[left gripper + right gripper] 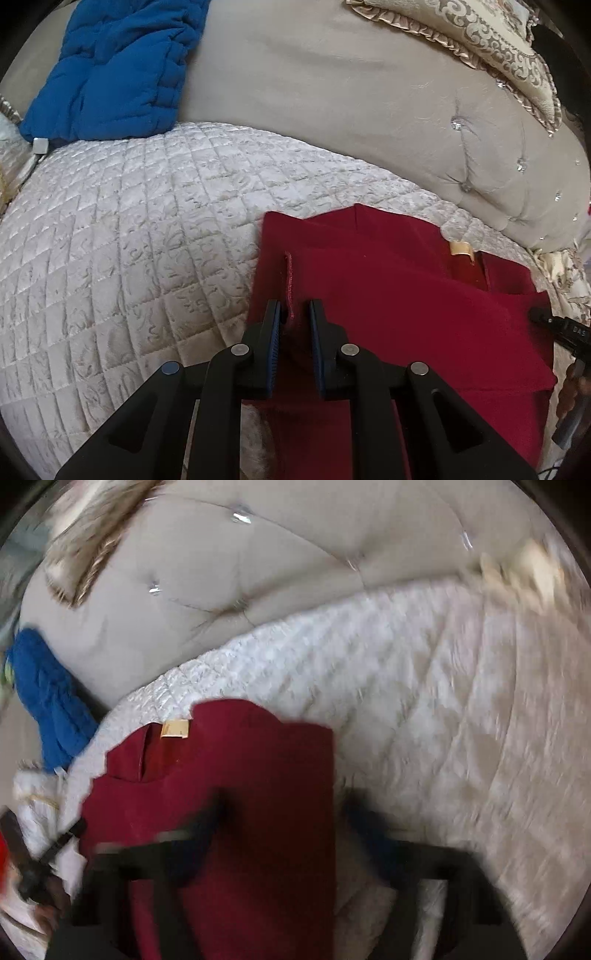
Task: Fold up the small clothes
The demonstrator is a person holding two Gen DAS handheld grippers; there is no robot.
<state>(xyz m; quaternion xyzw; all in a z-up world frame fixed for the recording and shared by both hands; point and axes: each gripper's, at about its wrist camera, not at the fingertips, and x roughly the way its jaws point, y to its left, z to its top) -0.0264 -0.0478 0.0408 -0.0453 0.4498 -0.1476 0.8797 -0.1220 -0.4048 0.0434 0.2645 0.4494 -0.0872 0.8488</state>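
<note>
Jaws of left gripper [294, 308] are held slightly parted astride a raised seam of the dark red knit garment [399, 306], spread on the quilted cream bedspread [129, 258]. Right gripper [284, 812] is blurred but seen spread wide over the garment's right edge.

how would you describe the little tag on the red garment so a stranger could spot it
On the quilted white cover lies a dark red garment. At its far edge, by the neckline, sits a small tag. It is pale gold, the only light patch on the red cloth.
</note>
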